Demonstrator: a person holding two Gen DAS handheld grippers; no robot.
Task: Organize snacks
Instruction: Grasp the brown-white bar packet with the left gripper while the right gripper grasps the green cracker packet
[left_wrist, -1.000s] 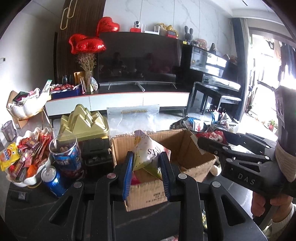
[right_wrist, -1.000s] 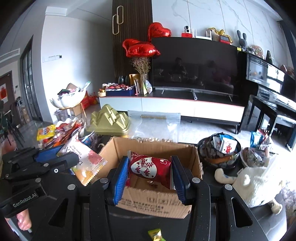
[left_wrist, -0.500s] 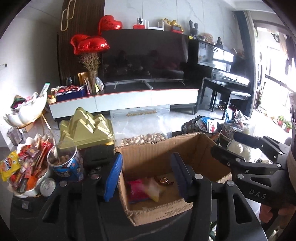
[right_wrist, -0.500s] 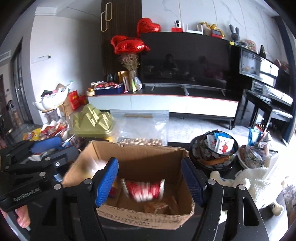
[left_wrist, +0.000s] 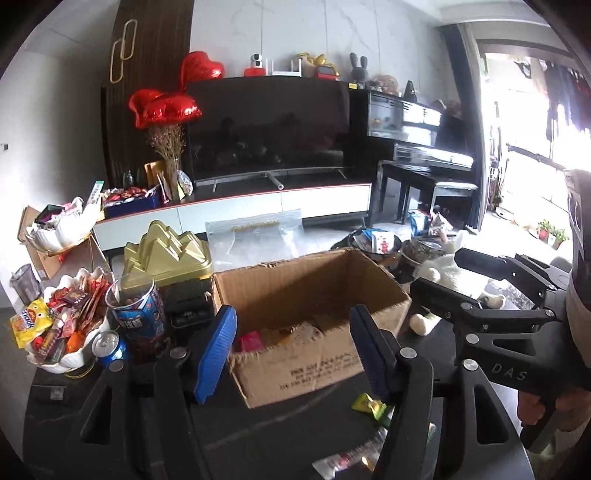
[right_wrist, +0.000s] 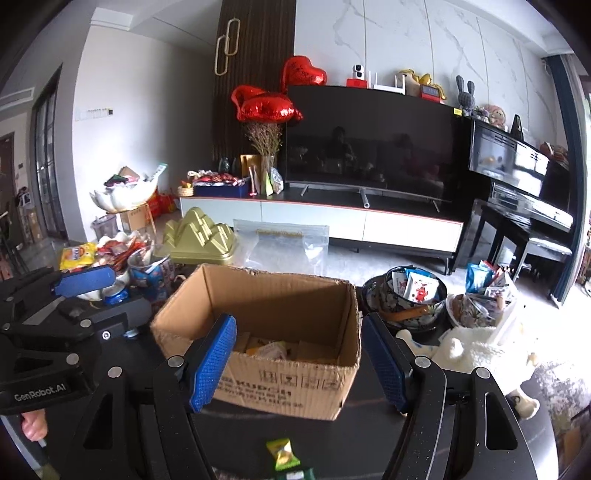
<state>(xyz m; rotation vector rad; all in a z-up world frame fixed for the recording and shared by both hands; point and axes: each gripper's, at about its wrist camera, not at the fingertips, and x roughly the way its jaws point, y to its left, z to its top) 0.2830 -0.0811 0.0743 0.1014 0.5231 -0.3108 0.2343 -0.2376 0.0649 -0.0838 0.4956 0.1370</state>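
Note:
An open cardboard box (left_wrist: 325, 365) stands on the dark table; it also shows in the right wrist view (right_wrist: 288, 391). Snack packets (left_wrist: 280, 334) lie inside it, seen in the right wrist view too (right_wrist: 273, 347). My left gripper (left_wrist: 295, 350) is open and empty, hovering at the box's near side. My right gripper (right_wrist: 303, 365) is open and empty, also at the near side. A small green-yellow candy (right_wrist: 282, 452) lies on the table in front of the box; it also shows in the left wrist view (left_wrist: 369, 404).
A white shell bowl of snacks (left_wrist: 59, 332), a blue tub (left_wrist: 138, 314), a blue can (left_wrist: 107, 343) and a gold lid (left_wrist: 166, 251) stand left of the box. Patterned bowls of snacks (right_wrist: 406, 299) and a white plush toy (right_wrist: 476, 350) sit to the right.
Both grippers opened and dropped their snack packets into the box, then drew back a little toward me. The packets now lie inside the box.

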